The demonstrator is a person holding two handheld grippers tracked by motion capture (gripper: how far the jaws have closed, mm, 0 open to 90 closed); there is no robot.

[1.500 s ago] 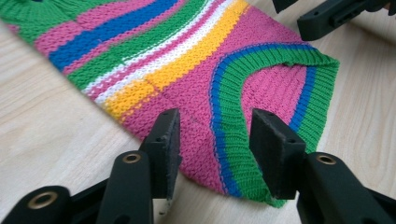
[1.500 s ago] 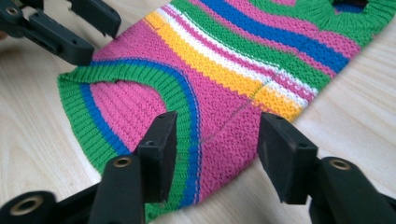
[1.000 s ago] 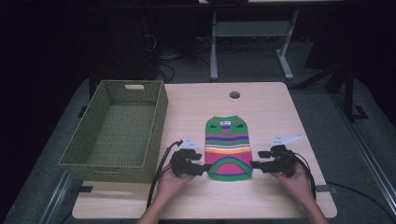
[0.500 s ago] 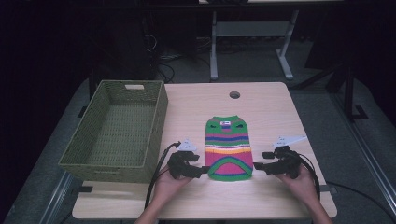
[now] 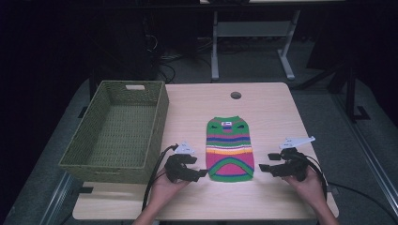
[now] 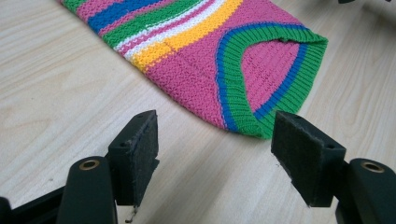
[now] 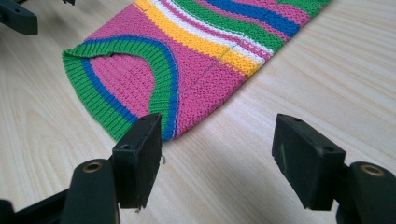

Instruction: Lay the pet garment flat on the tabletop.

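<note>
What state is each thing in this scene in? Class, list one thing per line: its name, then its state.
Striped sweater: lying flat on the table, unfolded, gripped by neither claw.
Wicker basket: upright on the table's left side, empty.
Left claw: open, jaws apart, beside the sweater's hem, holding nothing.
Right claw: open, jaws apart, off the sweater's other side, holding nothing.
Table: bare wood around the sweater.

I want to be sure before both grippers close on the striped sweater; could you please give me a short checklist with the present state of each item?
1. Left gripper jaws open: ok.
2. Right gripper jaws open: ok.
3. Striped sweater lies flat on the table: ok.
4. Hem corner between the left jaws: not ok, it lies just ahead.
5. Hem corner between the right jaws: not ok, it lies ahead, beside one jaw.
6. Basket empty: ok.
</note>
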